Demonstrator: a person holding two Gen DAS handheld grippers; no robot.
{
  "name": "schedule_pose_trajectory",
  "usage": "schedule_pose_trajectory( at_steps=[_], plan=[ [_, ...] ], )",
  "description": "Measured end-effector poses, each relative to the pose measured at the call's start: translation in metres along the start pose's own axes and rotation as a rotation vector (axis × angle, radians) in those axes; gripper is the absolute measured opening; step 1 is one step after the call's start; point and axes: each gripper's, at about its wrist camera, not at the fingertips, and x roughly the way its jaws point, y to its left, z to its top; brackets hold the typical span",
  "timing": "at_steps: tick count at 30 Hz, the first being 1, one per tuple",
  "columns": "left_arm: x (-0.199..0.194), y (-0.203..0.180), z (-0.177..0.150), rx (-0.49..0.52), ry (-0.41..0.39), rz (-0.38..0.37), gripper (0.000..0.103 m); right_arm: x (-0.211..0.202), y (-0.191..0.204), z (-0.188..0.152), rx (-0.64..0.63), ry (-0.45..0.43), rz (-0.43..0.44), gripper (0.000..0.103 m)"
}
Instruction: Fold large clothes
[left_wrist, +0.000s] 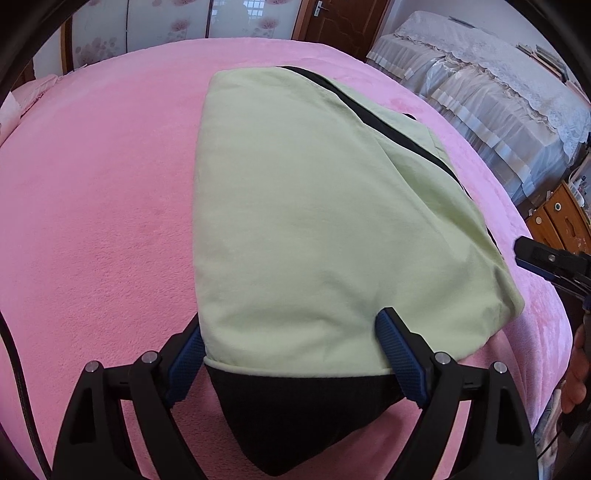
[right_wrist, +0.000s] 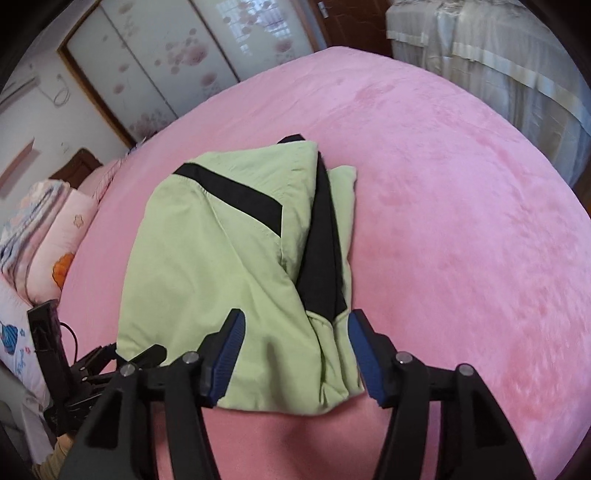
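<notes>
A light green garment (left_wrist: 295, 221) with black stripes and a black panel at its near end lies folded on a pink blanket (left_wrist: 92, 221). My left gripper (left_wrist: 291, 317) is open wide, its blue pads (left_wrist: 400, 354) on either side of the garment's near edge. In the right wrist view the same garment (right_wrist: 207, 266) shows a black band and a bunched near corner. My right gripper (right_wrist: 295, 314) is open over that corner, and the pads (right_wrist: 364, 354) stand apart from the cloth. Each gripper shows at the edge of the other's view: the right gripper (left_wrist: 546, 258), the left gripper (right_wrist: 96, 358).
The pink blanket (right_wrist: 443, 221) covers a wide bed. Patterned pillows (right_wrist: 44, 236) lie at its left. Flowered sliding doors (right_wrist: 166, 55) stand behind. Lace-covered furniture (left_wrist: 480, 92) and a wooden cabinet (left_wrist: 557, 218) stand to the right. A hand (left_wrist: 576, 373) shows at the right edge.
</notes>
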Motion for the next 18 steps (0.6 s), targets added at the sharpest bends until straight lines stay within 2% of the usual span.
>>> schedule_pose_trajectory(
  at_steps=[3,6,10,15,17,18],
  plan=[
    [0.0,0.001,0.0,-0.003,0.001,-0.002,0.087,0.017,0.001,0.008,-0.028,0.056,-0.008,0.056],
    [-0.001,0.002,-0.001,-0.002,0.003,-0.006,0.087,0.028,0.004,0.013,-0.067,0.082,-0.013,0.045],
    [0.0,0.001,0.001,-0.005,0.005,-0.01,0.087,0.031,0.017,0.019,-0.145,0.064,-0.021,0.043],
    [0.002,0.002,0.002,-0.017,0.004,-0.022,0.087,0.054,0.018,0.026,-0.164,0.134,-0.002,0.043],
    [0.002,0.001,0.002,-0.017,0.006,-0.021,0.087,0.062,0.017,0.027,-0.183,0.153,0.016,0.025],
    [0.003,0.002,0.002,-0.016,0.008,-0.021,0.087,0.064,0.018,0.027,-0.197,0.155,0.015,0.02]
  ],
)
